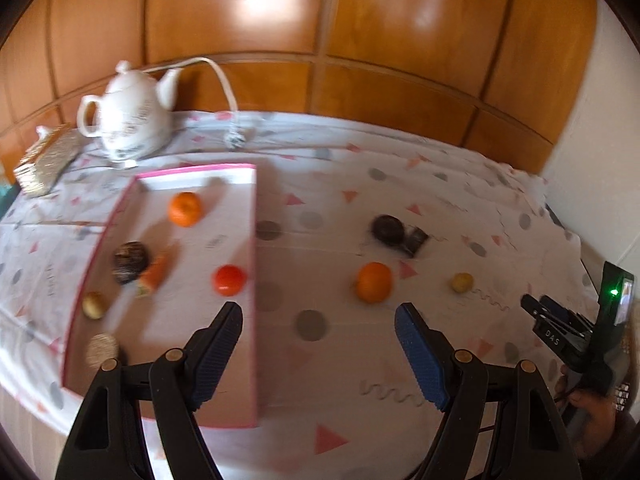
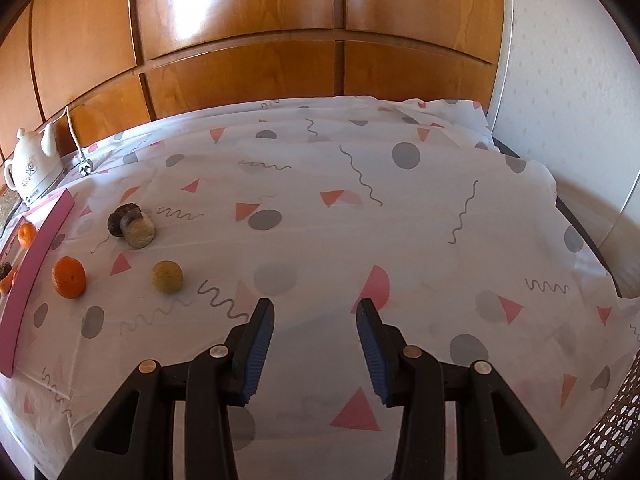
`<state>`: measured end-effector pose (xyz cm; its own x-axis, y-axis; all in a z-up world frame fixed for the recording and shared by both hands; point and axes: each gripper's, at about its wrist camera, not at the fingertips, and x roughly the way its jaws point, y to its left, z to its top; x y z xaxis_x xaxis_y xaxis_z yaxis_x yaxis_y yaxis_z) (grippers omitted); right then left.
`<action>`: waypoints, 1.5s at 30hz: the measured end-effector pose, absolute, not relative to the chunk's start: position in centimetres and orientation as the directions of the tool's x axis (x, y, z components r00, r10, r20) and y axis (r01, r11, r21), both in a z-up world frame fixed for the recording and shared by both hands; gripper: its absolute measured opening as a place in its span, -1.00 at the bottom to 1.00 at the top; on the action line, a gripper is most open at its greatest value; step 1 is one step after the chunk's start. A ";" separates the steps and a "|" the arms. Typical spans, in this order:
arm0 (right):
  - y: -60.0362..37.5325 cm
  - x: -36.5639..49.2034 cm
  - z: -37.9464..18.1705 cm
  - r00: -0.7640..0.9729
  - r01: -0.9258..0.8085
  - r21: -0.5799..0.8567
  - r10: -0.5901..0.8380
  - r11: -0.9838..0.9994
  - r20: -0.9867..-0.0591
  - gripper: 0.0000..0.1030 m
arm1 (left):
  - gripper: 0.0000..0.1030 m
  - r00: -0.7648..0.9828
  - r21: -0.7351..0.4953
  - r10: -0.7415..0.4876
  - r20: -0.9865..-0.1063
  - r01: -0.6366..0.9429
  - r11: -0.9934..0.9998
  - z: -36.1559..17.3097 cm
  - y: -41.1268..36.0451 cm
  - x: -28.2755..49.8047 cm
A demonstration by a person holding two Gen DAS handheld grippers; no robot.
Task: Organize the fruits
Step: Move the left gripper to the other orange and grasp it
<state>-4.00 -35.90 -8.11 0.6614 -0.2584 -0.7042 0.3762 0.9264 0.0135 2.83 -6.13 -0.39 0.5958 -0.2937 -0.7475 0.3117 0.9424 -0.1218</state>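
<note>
Pink-rimmed tray [image 1: 252, 240] holds an orange [image 1: 185, 209], a tomato [image 1: 229, 279] and blurred dark fruits (hard to identify), both grippers' fingers [image 1: 420, 356] apart, empty.

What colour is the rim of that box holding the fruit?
Pink. The box has a pink rim and outer wall, white inside; clearest in the left wrist view.

Glossy wood panels [image 2: 240, 12] stood at twelve o'clock; matt printed cloth [image 2: 320, 240] covered the table; the teapot [image 1: 130, 120] was glazed ceramic.
</note>
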 end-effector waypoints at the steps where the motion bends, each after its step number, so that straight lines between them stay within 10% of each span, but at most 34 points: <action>1: -36.0 -4.0 -8.1 0.662 0.378 0.014 -0.260 0.926 -0.703 -0.16 | 0.53 0.589 -0.118 -0.299 -0.751 0.325 0.938 -0.5 -6.9 3.1; 20: -38.4 -4.9 -8.8 0.651 0.424 0.031 -0.282 0.905 -0.705 -0.16 | 0.52 0.504 -0.098 -0.299 -0.811 0.386 0.917 -4.6 -13.2 6.8; 32: -38.3 -4.9 -8.6 0.655 0.415 0.018 -0.285 0.910 -0.700 -0.15 | 0.17 0.443 -0.108 -0.275 -0.853 0.365 0.924 -7.6 -15.0 10.5; 36: -38.3 -4.8 -8.7 0.652 0.412 0.022 -0.278 0.911 -0.705 -0.15 | -0.27 0.433 -0.114 -0.260 -0.863 0.334 0.936 -8.7 -14.7 11.0; 45: -38.5 -4.8 -9.2 0.636 0.421 0.038 -0.265 0.906 -0.725 -0.15 | -0.27 0.476 -0.099 -0.283 -0.833 0.375 0.922 -8.8 -13.9 9.3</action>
<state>-4.80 -38.49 -9.25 0.6358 -0.2654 -0.7248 0.4211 0.9062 0.0376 9.28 -13.93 -8.81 0.4756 -0.2828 -0.8329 0.3752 0.9217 -0.0987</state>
